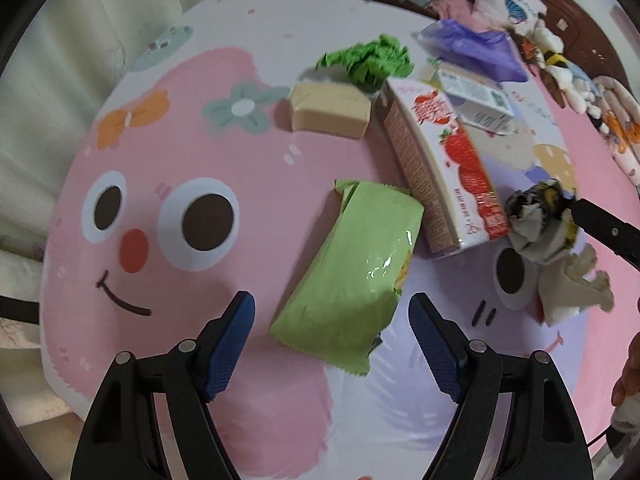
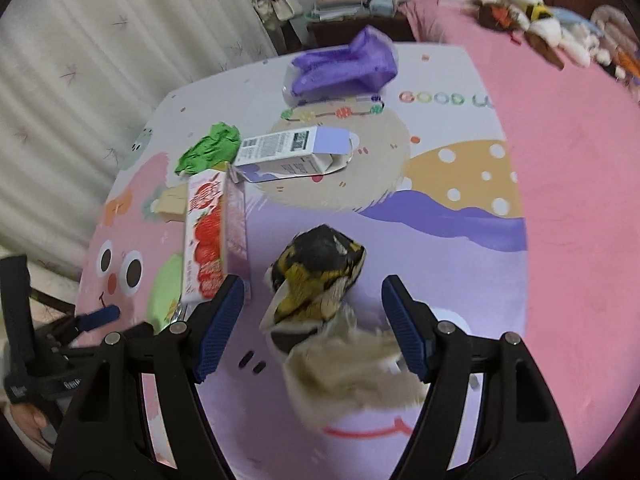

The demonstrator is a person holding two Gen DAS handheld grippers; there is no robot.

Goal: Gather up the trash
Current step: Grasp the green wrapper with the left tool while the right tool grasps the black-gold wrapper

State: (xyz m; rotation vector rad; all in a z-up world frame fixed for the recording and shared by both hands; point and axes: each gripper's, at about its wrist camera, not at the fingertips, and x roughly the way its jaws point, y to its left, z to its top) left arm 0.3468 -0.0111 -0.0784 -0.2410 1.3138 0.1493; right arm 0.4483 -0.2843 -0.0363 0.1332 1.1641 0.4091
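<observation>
From the left wrist, the left gripper [image 1: 332,312] hangs with jaws wide over a light green snack wrapper [image 1: 352,268] lying on the cartoon-print sheet [image 1: 168,152]; its lower end sits between the blue pads, untouched. At one o'clock lies a strawberry carton [image 1: 444,160], at twelve a beige block [image 1: 330,110].

From the right wrist, the right gripper [image 2: 312,320] stands wide too, around a crumpled yellow-black wrapper [image 2: 316,276] (blurred tissue below it). A purple bag [image 2: 344,66] lies at twelve.
</observation>
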